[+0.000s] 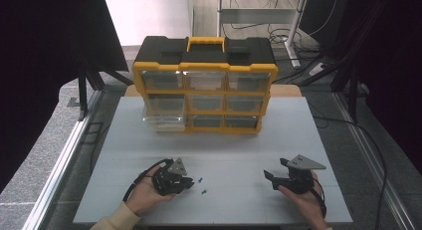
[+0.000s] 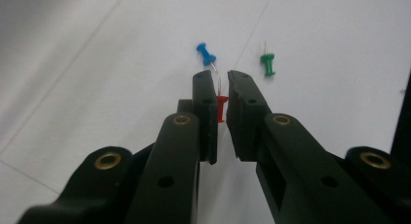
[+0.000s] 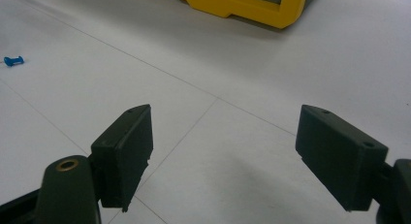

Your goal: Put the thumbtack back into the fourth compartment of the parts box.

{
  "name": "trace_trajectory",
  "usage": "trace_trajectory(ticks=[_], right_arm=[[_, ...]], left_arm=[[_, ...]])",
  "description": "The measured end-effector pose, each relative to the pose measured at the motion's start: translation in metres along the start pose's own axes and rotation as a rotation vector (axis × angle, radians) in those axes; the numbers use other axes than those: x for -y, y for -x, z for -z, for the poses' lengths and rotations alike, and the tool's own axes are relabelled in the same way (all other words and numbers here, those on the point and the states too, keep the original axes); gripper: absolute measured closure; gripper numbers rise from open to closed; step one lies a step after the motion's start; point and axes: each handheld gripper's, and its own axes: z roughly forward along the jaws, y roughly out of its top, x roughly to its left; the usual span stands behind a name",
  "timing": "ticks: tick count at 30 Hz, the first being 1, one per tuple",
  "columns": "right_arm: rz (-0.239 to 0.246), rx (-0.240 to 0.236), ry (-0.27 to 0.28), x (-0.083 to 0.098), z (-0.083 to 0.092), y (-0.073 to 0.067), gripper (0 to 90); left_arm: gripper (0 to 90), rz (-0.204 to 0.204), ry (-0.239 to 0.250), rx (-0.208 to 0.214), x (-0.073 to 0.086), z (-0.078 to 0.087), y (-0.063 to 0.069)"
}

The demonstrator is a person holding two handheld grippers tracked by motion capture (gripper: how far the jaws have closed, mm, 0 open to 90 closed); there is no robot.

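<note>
left gripper (image 1: 188,182): black, brass screws, grey plate | right gripper (image 1: 271,176): black, grey plate | cream sleeve (image 1: 115,220)

Table (image 1: 149,140): white surface, faint seam lines across it.
Organiser (image 1: 205,85): yellow-and-black drawer cabinet, upright at the table's far side, yellow carry handle on top; lowest left drawer stands pulled out.
Floor (image 1: 45,140): grey.
Background: cables (image 1: 298,46) near white legs.

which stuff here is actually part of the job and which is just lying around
Likely in the job:
- left tongs, closed around the red push pin
- blue push pin and green push pin, loose on the table
- yellow drawer organizer, one lower-left drawer pulled out

Lying about:
- right tongs, open and empty
- cables on the floor behind
</note>
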Motion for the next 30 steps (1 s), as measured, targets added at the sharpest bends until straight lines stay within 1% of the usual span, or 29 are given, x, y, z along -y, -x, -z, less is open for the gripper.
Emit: trace_trajectory(ticks=[3,4,6,8,11,12,17,22,25,30], right_arm=[[0.0,0.002,-0.001,0.0,0.0,0.0,21.3],[-0.001,0.003,-0.001,0.0,0.0,0.0,21.3],[-0.004,0.002,-0.002,0.0,0.0,0.0,21.3],[-0.006,0.004,-0.004,0.0,0.0,0.0,21.3],[-0.008,0.006,-0.005,0.0,0.0,0.0,21.4],[-0.009,0.008,-0.006,0.001,0.0,0.0,21.4],[-0.016,0.015,-0.015,0.001,-0.001,0.001,21.5],[-0.021,0.02,-0.038,0.002,-0.003,0.001,21.4],[-0.024,0.02,-0.065,0.003,-0.005,0.001,21.3],[-0.029,0.02,-0.073,0.004,-0.006,0.001,21.2]], left_arm=[[82.0,-0.006,0.03,-0.008,-0.001,0.008,-0.001],[82.1,0.001,0.053,-0.006,-0.002,0.01,0.0],[82.0,0.002,0.068,-0.011,-0.003,0.016,-0.001],[82.0,0.012,0.093,-0.016,-0.004,0.021,0.001],[82.0,0.003,0.118,-0.03,-0.006,0.03,0.0],[82.0,0.004,0.135,-0.035,-0.007,0.035,0.0],[82.0,-0.007,0.188,-0.06,-0.011,0.052,0.001],[82.0,-0.015,0.244,-0.089,-0.016,0.069,0.003],[82.0,-0.016,0.257,-0.102,-0.018,0.074,0.002],[82.0,-0.023,0.272,-0.116,-0.022,0.078,0.0]])
